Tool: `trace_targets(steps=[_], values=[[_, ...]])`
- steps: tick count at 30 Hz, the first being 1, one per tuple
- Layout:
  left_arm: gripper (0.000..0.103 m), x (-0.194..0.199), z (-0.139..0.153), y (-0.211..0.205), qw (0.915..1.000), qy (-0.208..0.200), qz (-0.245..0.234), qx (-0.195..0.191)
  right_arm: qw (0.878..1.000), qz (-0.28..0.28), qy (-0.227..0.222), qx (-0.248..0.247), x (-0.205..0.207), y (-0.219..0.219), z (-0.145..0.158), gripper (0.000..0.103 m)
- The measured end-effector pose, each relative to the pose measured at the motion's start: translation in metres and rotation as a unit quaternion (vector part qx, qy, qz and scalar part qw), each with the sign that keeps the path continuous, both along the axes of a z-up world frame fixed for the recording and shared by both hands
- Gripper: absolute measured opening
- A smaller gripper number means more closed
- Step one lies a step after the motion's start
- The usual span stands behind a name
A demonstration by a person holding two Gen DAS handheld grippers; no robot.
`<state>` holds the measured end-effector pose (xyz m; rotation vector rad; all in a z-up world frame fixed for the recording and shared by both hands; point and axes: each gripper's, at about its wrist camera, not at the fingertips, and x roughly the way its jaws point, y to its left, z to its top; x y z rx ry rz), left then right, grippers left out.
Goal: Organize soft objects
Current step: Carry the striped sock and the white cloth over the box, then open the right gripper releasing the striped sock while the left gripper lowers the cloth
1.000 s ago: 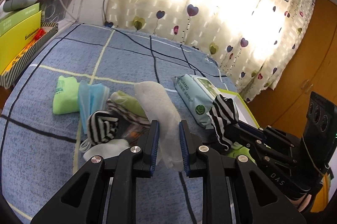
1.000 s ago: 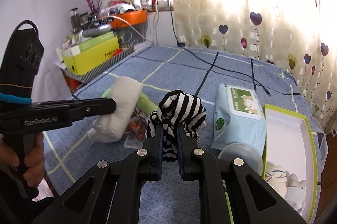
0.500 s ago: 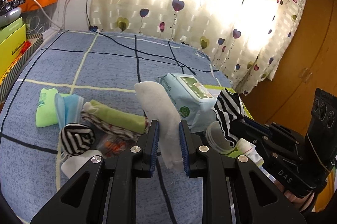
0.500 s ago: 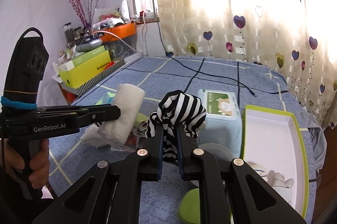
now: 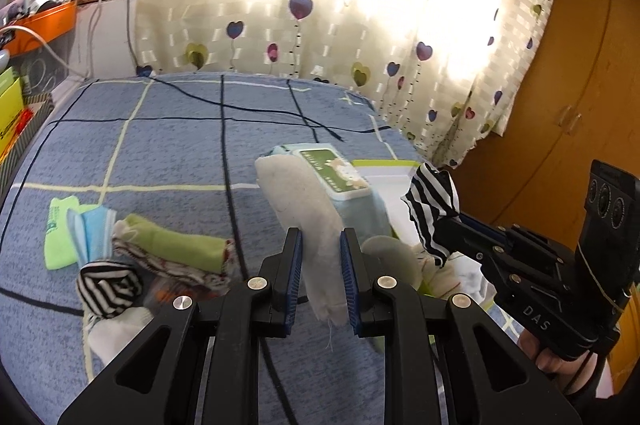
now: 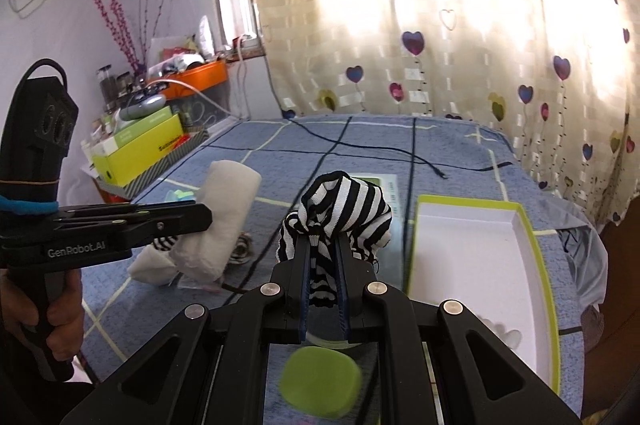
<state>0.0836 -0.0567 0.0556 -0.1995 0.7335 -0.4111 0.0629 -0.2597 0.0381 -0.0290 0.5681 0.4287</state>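
My left gripper (image 5: 320,245) is shut on a white rolled cloth (image 5: 300,201), held up above the blue checked bed (image 5: 160,153). My right gripper (image 6: 322,249) is shut on a black-and-white striped sock (image 6: 344,201), just left of a white box with a green rim (image 6: 540,265). In the left wrist view the striped sock (image 5: 432,201) hangs at the right, over the box. In the right wrist view the left gripper (image 6: 204,221) and its white cloth (image 6: 224,209) are at the left. A pile lies below the left gripper: a green roll (image 5: 176,245), a second striped sock (image 5: 108,289), a blue mask (image 5: 92,229).
A wet-wipes pack (image 5: 340,177) lies beside the box. A black cable (image 5: 256,109) crosses the bed. Yellow-green boxes (image 6: 140,149) and an orange tray (image 6: 200,81) crowd the left bedside. A heart-print curtain (image 6: 440,25) hangs behind; a wooden wardrobe (image 5: 560,105) stands right.
Both grippers have carried their cloths to the right across the bed, towards the box; the pile has slid left in the left wrist view. Both grips are unchanged.
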Motion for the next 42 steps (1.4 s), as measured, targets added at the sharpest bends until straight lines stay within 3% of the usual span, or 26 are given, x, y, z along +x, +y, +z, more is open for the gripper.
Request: trace_targets(steps=[27,42], values=[[0.02,0.032,0.012,-0.105,0.994,-0.003,-0.108,0.017,0.994,-0.11,0.01,0.017,0.004,-0.108,-0.012,0.011],[0.02,0.068,-0.015,-0.16,0.9872,0.044,-0.146,0.044,0.988,-0.138,0.059,0.033,0.032,-0.148,-0.045,0.011]])
